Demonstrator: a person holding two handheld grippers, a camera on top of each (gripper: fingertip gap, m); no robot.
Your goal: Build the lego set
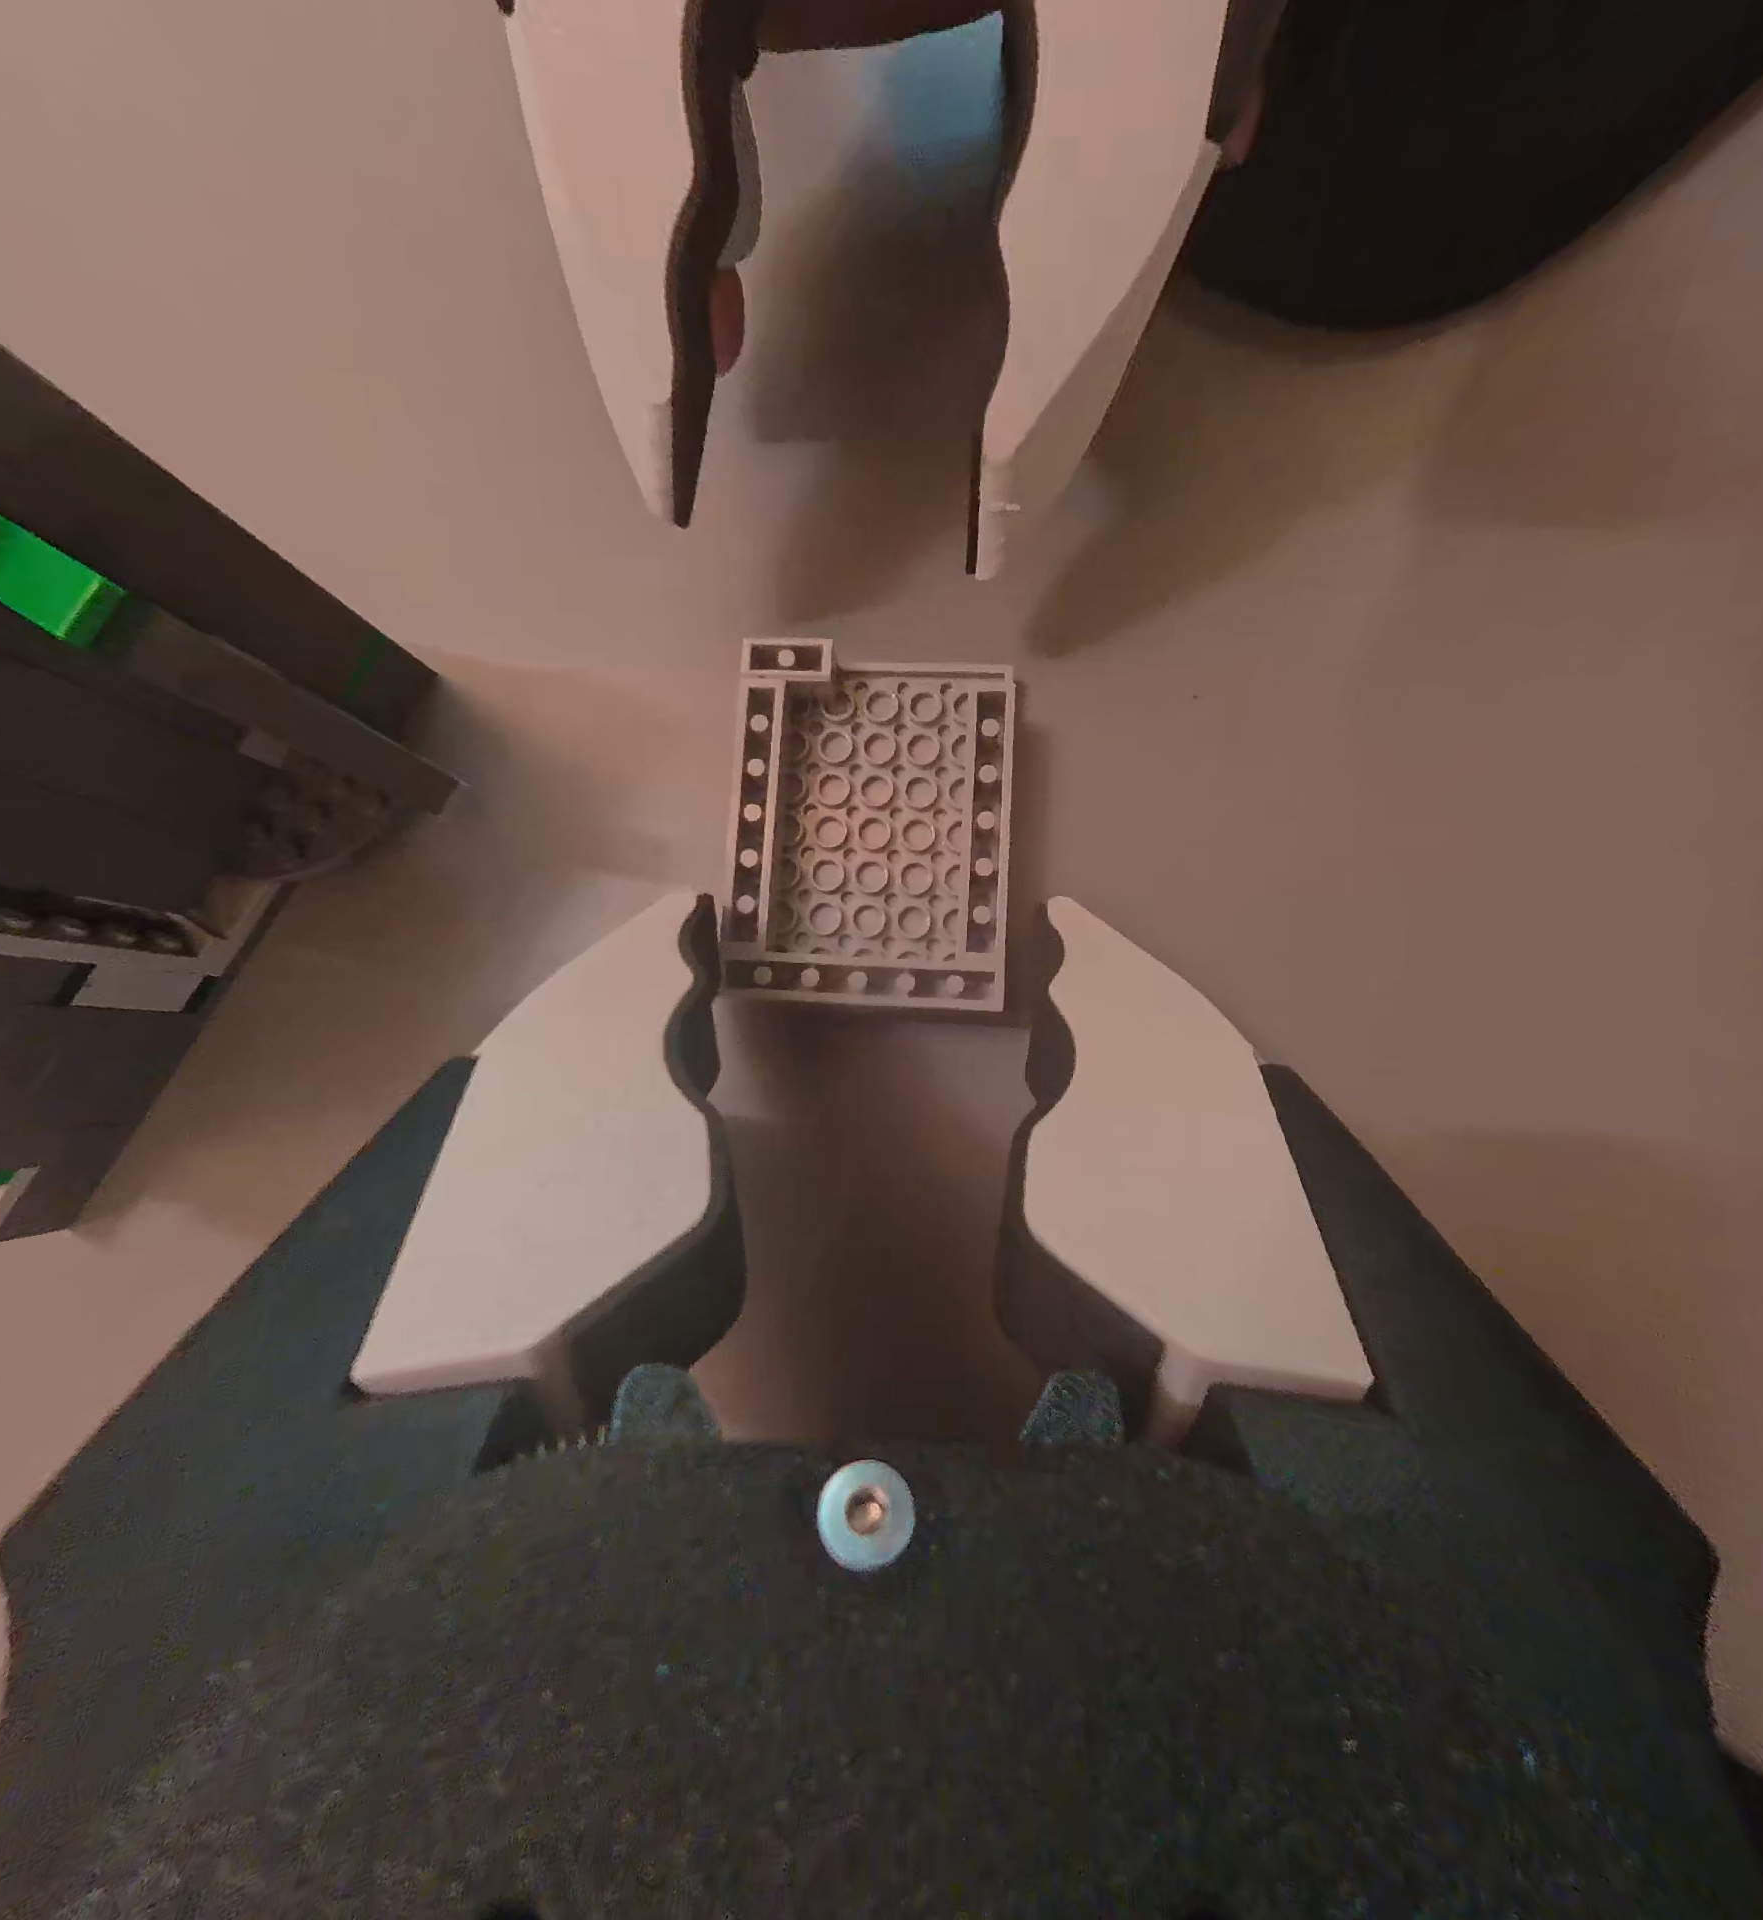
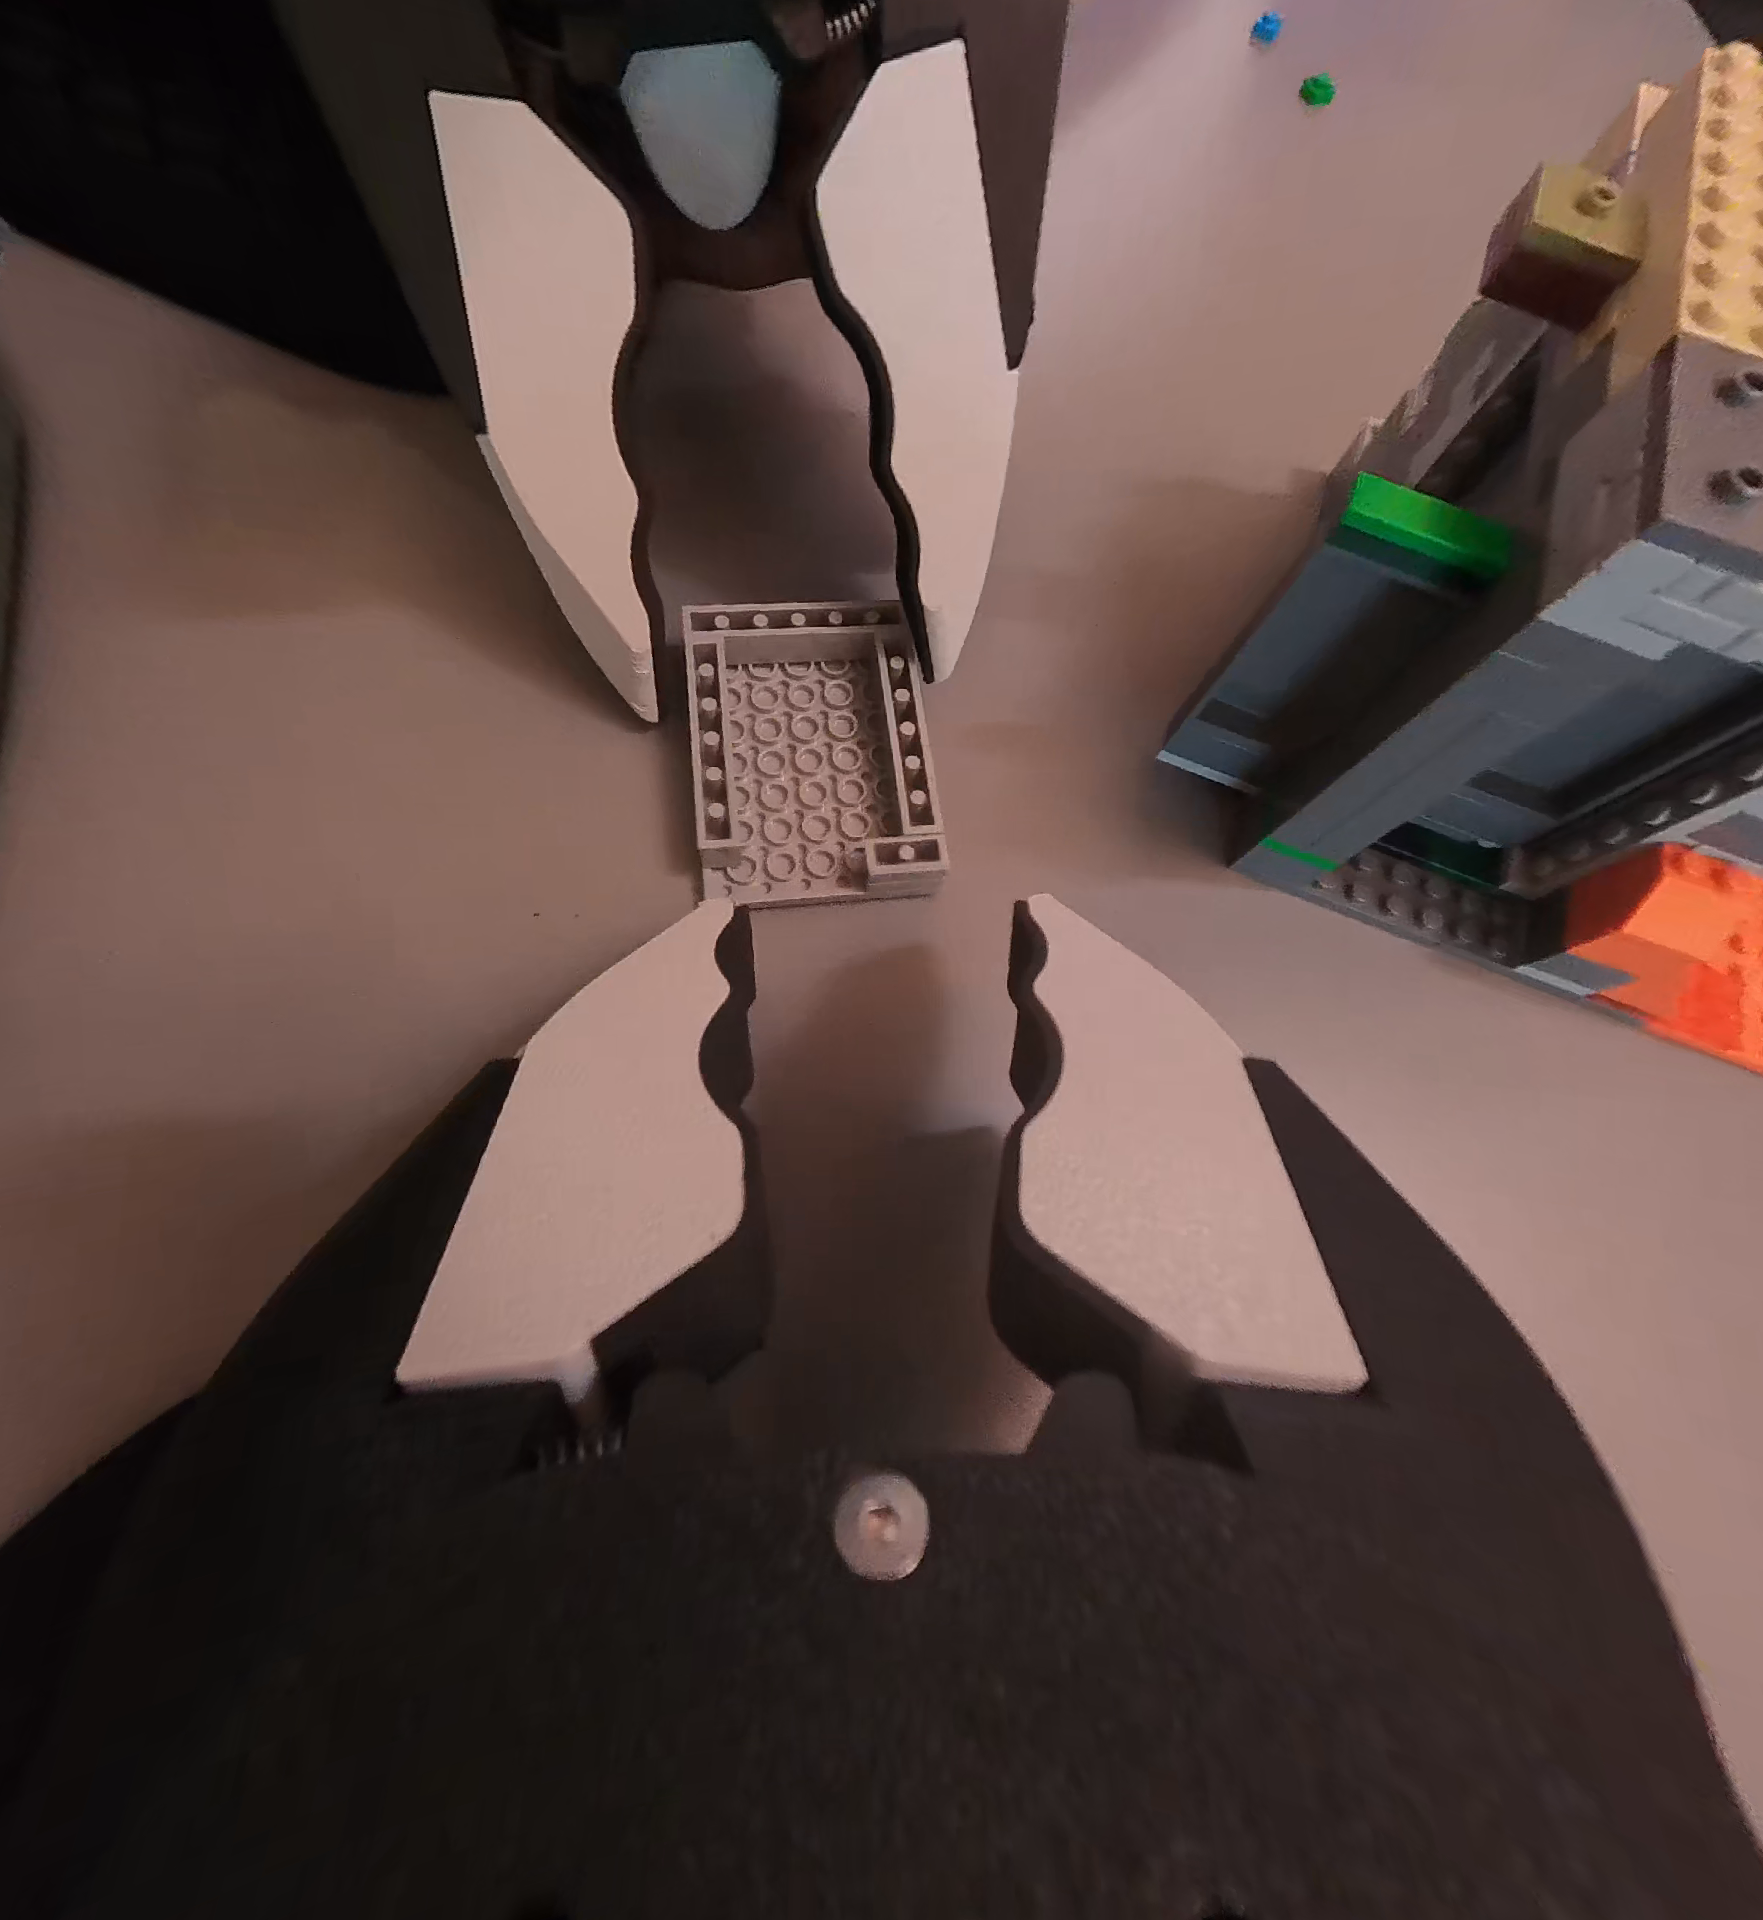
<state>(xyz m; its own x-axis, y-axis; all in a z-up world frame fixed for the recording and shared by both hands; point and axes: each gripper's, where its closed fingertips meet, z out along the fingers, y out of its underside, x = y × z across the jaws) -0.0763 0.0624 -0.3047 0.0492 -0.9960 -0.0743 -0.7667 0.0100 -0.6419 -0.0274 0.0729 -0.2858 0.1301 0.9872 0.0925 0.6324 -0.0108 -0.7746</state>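
A grey brick assembly [image 1: 872, 831], a studded plate with a low wall along its edges, lies underside up on the pale table [image 1: 1376, 831]. My left gripper [image 1: 872, 914] is open and straddles its near end. The left pad [image 1: 698, 935] touches its side and the right pad [image 1: 1051, 935] stands off with a gap. In the right wrist view the assembly [image 2: 815, 769] lies just past my right gripper [image 2: 877, 914], which is open, empty and not touching it. The left gripper [image 2: 783, 675] shows at its far end there. The right gripper [image 1: 835, 530] shows at the top of the left wrist view.
A large grey brick building [image 2: 1531, 675] with a tan top, a green brick [image 2: 1428, 525] and an orange base piece [image 2: 1708, 956] stands right of the assembly. It shows dark in the left wrist view [image 1: 77, 831]. Small blue [image 2: 1266, 26] and green [image 2: 1316, 90] bits lie far back. Spacing between my two grippers at the tips: around 6 cm. The green brick [image 2: 1428, 525] lies around 8 cm away from my right fingertips. Look for it in the left wrist view [image 1: 12, 550] too.
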